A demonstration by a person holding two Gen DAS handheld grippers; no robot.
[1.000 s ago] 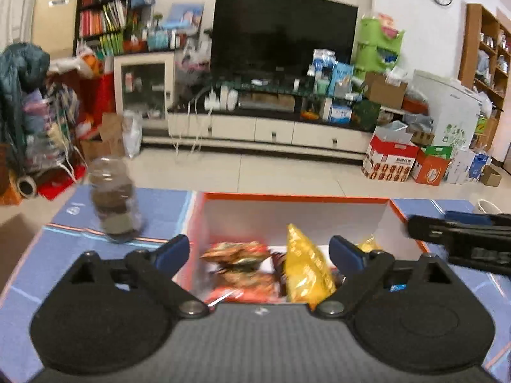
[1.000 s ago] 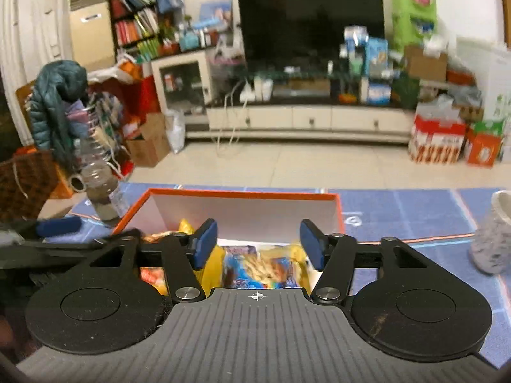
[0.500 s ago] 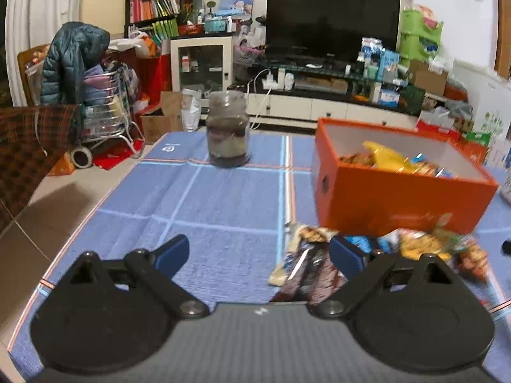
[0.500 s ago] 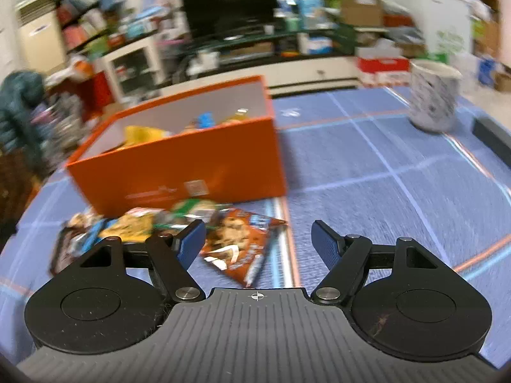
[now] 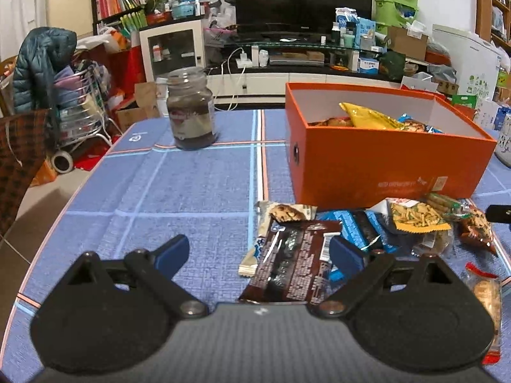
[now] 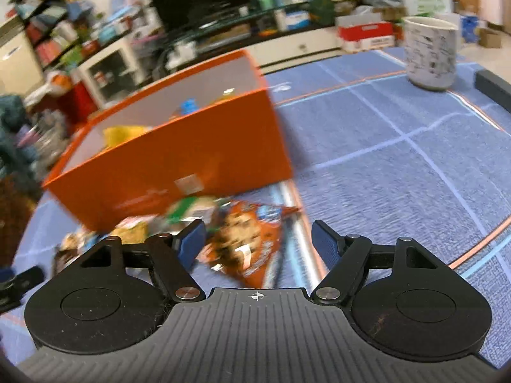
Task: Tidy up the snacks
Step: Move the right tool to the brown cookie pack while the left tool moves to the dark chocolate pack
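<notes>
An orange box (image 5: 383, 162) (image 6: 191, 159) stands on the blue tablecloth with a yellow packet (image 5: 367, 115) and other snacks inside. Loose snacks lie in a pile against its front wall. My left gripper (image 5: 258, 252) is open low over the pile's left end. A dark brown packet (image 5: 293, 265) lies on the cloth between its fingers, nearer the right one, and no pad presses on it. My right gripper (image 6: 258, 239) is open over the pile's right end, with an orange-red packet (image 6: 246, 239) lying between its fingers, untouched.
A glass jar (image 5: 190, 111) with dark contents stands at the back left of the table. A speckled white mug (image 6: 429, 54) stands at the back right. The table's rounded left edge (image 5: 54, 220) drops to the floor. A cluttered living room lies beyond.
Both grippers came away from above the box and sank to the loose snacks in front of it. The right gripper's jaws widened and its view rolled. The left jaws kept their width.
</notes>
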